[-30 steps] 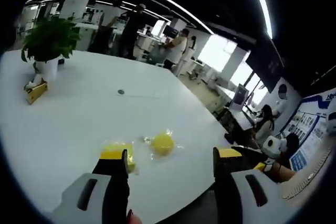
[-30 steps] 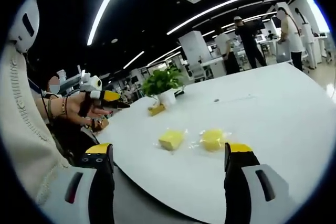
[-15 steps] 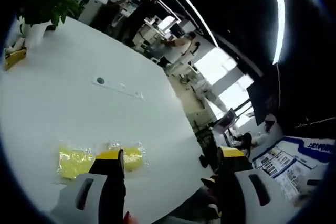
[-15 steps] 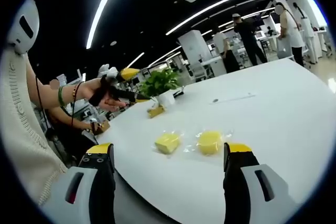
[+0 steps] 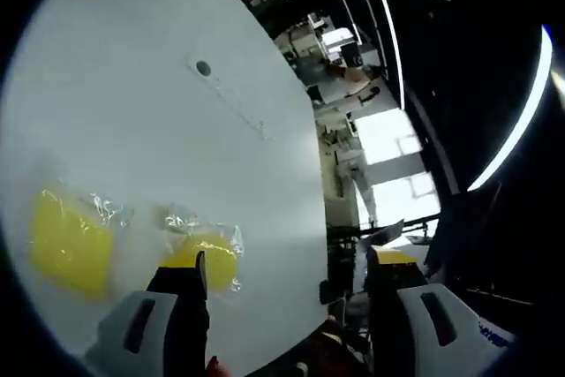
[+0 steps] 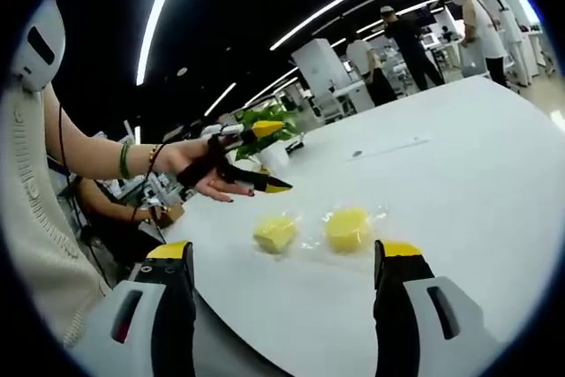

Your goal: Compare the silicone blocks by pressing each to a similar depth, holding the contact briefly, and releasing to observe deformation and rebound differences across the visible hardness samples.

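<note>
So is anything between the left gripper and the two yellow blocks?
Nothing visible. In the right gripper view the left gripper hangs open above the white table, with only air between it and the square block and round block.

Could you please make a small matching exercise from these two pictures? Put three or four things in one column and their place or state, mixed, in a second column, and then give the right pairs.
Things:
1. square yellow block
2. round yellow block
3. left gripper
4. potted plant

Places or states:
A. held in the air by a hand, jaws apart
B. on the white table, in a clear wrapper, nearer the right gripper's right jaw
C. far back on the table
D. on the table, below the left gripper

Pairs: 1-D, 2-B, 3-A, 4-C
</note>
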A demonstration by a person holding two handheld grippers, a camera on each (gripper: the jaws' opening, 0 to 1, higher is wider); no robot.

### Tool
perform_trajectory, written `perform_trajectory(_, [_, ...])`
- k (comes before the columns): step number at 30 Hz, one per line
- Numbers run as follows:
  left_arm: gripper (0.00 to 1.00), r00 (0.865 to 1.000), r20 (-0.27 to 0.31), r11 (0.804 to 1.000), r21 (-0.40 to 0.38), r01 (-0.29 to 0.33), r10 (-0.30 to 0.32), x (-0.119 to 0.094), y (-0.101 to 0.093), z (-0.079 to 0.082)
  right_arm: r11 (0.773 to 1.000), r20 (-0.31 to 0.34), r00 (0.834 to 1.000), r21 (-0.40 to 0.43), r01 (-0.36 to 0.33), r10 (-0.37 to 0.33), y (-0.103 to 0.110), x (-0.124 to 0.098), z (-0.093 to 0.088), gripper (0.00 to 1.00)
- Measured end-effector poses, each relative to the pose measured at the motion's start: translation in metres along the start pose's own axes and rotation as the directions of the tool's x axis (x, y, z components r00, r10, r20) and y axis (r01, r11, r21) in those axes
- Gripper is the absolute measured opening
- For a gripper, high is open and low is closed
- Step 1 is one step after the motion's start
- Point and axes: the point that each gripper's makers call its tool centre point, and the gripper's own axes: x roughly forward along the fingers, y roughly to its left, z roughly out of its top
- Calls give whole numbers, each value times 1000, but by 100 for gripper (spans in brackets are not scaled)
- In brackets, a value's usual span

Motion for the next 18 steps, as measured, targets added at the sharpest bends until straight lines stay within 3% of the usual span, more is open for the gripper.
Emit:
perform_trajectory(7, [74,997,-20,997,-15,-77,77,24,41,4,999,-15,1000,27,26,-26,-14,1,-4,77])
perform_trajectory(15, [74,987,-60,988,-27,-149,147,49,74,-14,997,-22,998,55,53,-52,-28,3,-6,76])
perform_trajectory(18, [74,987,-62,988,-41,-150,147,56,80,-16,996,-26,998,64,65,-63,-34,4,-7,76])
